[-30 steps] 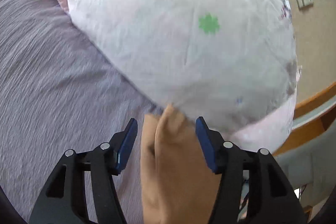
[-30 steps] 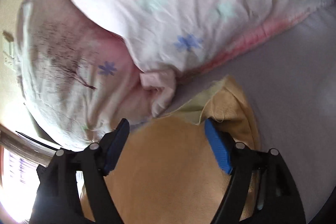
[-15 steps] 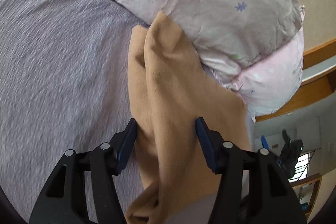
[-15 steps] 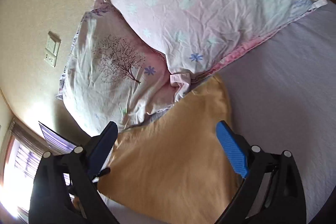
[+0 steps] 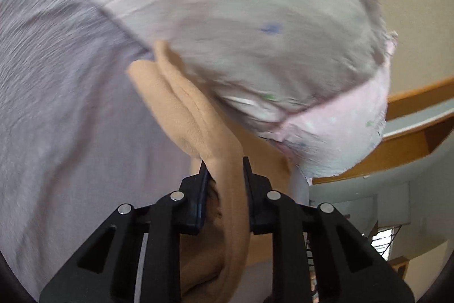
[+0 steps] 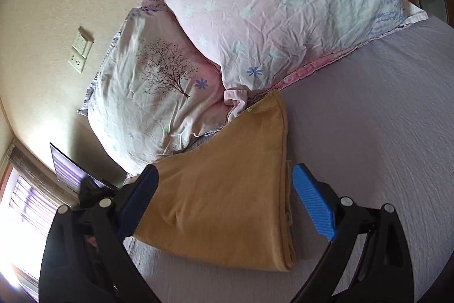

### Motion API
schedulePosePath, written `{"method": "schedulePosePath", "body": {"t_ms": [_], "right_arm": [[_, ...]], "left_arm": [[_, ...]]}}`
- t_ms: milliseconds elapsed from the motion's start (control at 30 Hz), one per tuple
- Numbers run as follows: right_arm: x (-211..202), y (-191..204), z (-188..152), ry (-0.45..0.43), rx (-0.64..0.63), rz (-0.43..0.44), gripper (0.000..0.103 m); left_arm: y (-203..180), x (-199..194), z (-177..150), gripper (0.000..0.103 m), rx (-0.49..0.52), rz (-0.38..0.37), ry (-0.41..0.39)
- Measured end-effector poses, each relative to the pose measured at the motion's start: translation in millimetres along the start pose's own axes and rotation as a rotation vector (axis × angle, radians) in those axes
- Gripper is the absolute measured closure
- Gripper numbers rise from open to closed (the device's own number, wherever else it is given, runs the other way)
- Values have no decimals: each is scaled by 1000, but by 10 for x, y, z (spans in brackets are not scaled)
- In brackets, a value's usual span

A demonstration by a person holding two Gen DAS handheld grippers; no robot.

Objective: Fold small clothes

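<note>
A tan garment lies folded on the grey-purple bed sheet, its far corner touching the pillows. My right gripper is open and empty, its jaws spread wide above the garment. In the left wrist view my left gripper is shut on a thick folded edge of the tan garment, which runs forward from the jaws to the pillow. The view is blurred by motion.
Two pale floral pillows lie stacked at the head of the bed; one fills the top of the left wrist view. A wall socket and a window are at the left. A wooden bed frame is at the right.
My left gripper has closed on the garment's folded edge. My right gripper has drawn back from the pillows and opened wider, leaving the garment flat on the sheet.
</note>
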State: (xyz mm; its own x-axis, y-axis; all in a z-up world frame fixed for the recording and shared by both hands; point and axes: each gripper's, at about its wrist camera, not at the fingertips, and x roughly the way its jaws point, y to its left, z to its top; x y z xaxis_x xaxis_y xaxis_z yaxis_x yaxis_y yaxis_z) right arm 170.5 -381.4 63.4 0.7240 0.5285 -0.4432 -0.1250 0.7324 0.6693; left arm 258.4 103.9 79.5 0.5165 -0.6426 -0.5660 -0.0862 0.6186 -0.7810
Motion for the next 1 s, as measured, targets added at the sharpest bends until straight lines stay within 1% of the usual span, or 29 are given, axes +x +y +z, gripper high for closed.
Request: {"method": "schedulePosePath", "body": {"t_ms": [33,100,133,233,267,367,400,433,467,500,533,567,600,633,667,700,733,833,867,933,1000], "right_arm": [[-21,-17,-7,-5,2,1,8],[-99,-78,-28,-22,19,2,8],[-123,-109,-32,-26,28,-1,8],[-202,-232,-40,-40,64,-15,8],[-222,-269,-45,-44,79,-17,8],[-272,-391,-65,-48,125,-21,8],[-278,-415,-70,-42,131,-21,8],[-289,-430,-77,-32,132,-27,8],[-311,-429,-84,-24,121,-32,8],[-335,-419,-87,-20,102,-34,8],[-351,-410,-88,-18,90,-36,8],[-366,-401,-88,-12,78,-30,8],[-366,-402,-90,-4,73,-17,8],[-344,-395,-90,15,69,-2,8],[-311,-390,-87,36,68,3,8],[-255,-381,-83,67,69,7,8],[-189,-382,-78,99,77,5,8],[66,-390,-74,195,111,-14,8],[173,-395,-73,225,127,-24,8],[328,-404,-37,258,150,-27,8],[499,-447,24,280,181,-51,8]], "left_arm": [[-149,6,-34,82,20,-2,1],[-612,173,-200,82,95,1,21],[-905,343,-344,82,155,11,49],[-1414,849,-705,81,283,37,114],[-1560,1126,-879,80,320,48,155],[-1715,1755,-1261,75,385,80,289],[-1726,1900,-1320,75,374,38,330],[-1719,1996,-1348,75,347,-28,370],[-1707,2011,-1344,75,315,-90,398],[-1705,1963,-1323,75,301,-134,402],[-1713,1869,-1288,75,302,-186,395],[-1722,1675,-1221,72,329,-227,356],[-1724,1506,-1169,58,355,-235,312],[-1703,1319,-1119,50,386,-232,263],[-1666,1085,-1078,42,433,-200,193],[-1619,917,-1055,42,480,-155,143],[-1555,797,-1041,42,520,-101,110],[-1400,740,-1050,42,582,50,79],[-1295,748,-1060,42,596,103,81],[-1153,837,-1046,42,586,158,92],[-895,735,-958,42,533,172,106]]}}
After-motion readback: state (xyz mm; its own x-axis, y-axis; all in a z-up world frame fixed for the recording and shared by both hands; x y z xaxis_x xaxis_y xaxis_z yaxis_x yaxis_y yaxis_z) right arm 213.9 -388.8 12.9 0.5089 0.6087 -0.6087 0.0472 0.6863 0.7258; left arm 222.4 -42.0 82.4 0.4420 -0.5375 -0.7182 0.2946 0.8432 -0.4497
